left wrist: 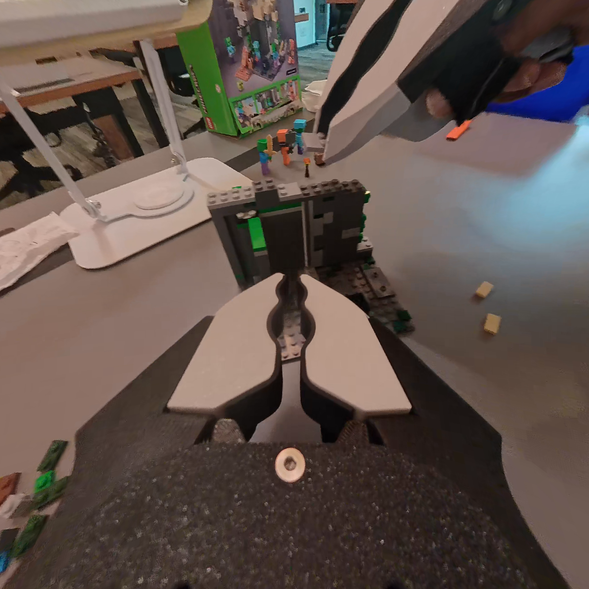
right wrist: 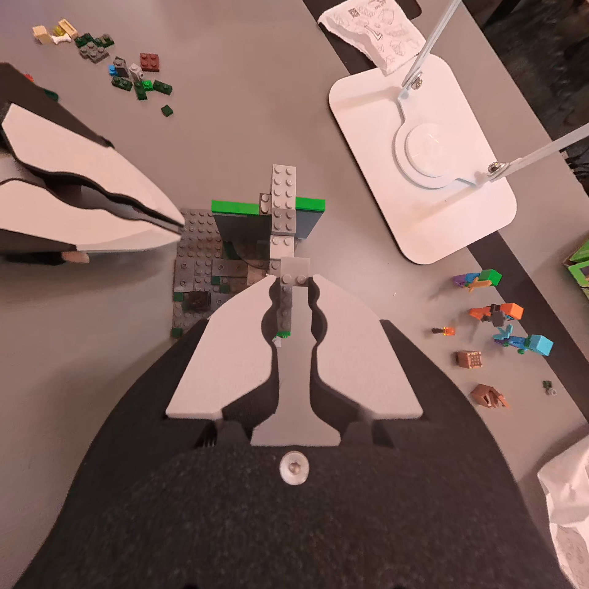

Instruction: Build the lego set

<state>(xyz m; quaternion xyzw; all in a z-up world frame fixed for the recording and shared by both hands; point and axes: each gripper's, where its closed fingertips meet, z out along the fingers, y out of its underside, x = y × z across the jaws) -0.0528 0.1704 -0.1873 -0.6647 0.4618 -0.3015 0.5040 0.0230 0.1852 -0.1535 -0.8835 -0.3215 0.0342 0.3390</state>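
The lego build (right wrist: 242,242) stands in the middle of the grey table (right wrist: 242,140). It has a flat grey base plate with bumps, a tall dark wall and a bright green strip along the top.

The right gripper (right wrist: 294,280) hangs over the top of the wall. A light grey brick (right wrist: 294,271) sits right between its white fingers (right wrist: 242,344). The fingers stand a bit apart and look like they touch the brick's sides, but I cannot tell for sure if they pinch it.

The left gripper (left wrist: 291,279) is low down by the base plate, near the bottom of the wall. Its tips are almost together. I cannot tell if there is something between them.

Little toy figures (right wrist: 497,315) stand in a group at one side of the build, a green one, an orange one and a blue one. A small brown block (right wrist: 468,359) is near them. A pile of loose pieces (right wrist: 127,70), mostly green and grey, lies on the other side. Two tan pieces (left wrist: 487,306) lie apart on the table.

A white lamp base (right wrist: 424,159) sits just beside the build. A crumpled paper (right wrist: 373,32) lies past it. The green lego box (left wrist: 245,70) stands at the far edge of the table.
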